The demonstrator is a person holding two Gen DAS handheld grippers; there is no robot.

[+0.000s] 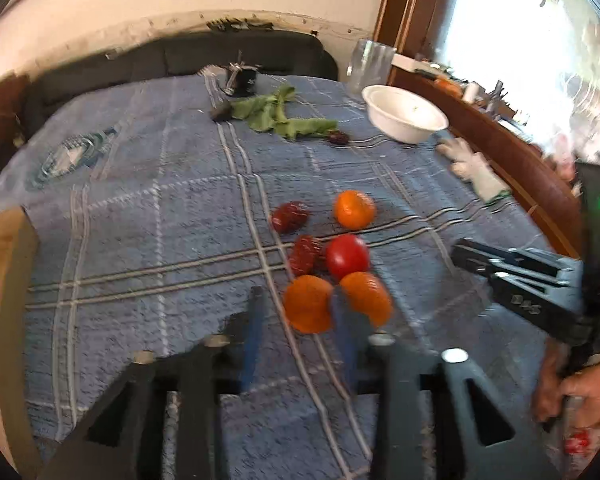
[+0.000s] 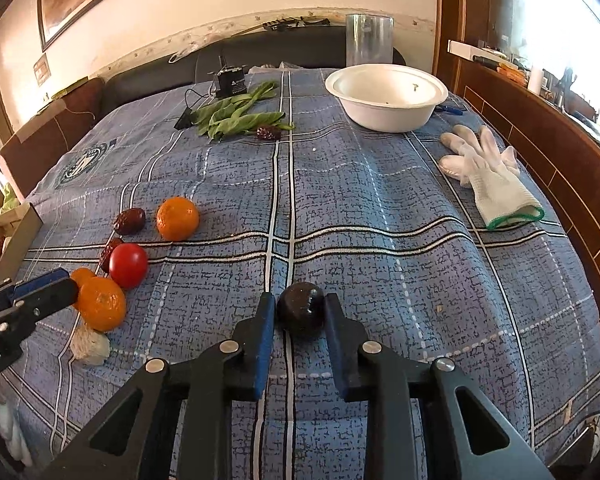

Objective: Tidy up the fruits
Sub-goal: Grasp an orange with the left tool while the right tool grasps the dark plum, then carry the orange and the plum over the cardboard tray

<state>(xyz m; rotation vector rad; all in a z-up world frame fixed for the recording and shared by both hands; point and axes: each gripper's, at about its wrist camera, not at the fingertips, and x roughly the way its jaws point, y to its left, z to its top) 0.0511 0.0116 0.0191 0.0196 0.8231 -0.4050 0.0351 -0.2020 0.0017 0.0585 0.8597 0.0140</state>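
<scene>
**Counting fruit on the cloth-covered desk**

We see our right tool (image 2: 299,305) clenched on one dark, round, glossy fruit (image 2: 301,314), which rests on the blue checked cloth (image 2: 380,216) over the desk. Our left tool (image 1: 300,300) stands released, with one of three round orange mandarins (image 1: 307,305) between its fingers and its left pad clear of the peel. One smooth red tomato (image 2: 128,265) and two of three wrinkled red dates (image 2: 129,221) lie nearby. One white round bowl (image 2: 386,98) stands well apart.
</scene>
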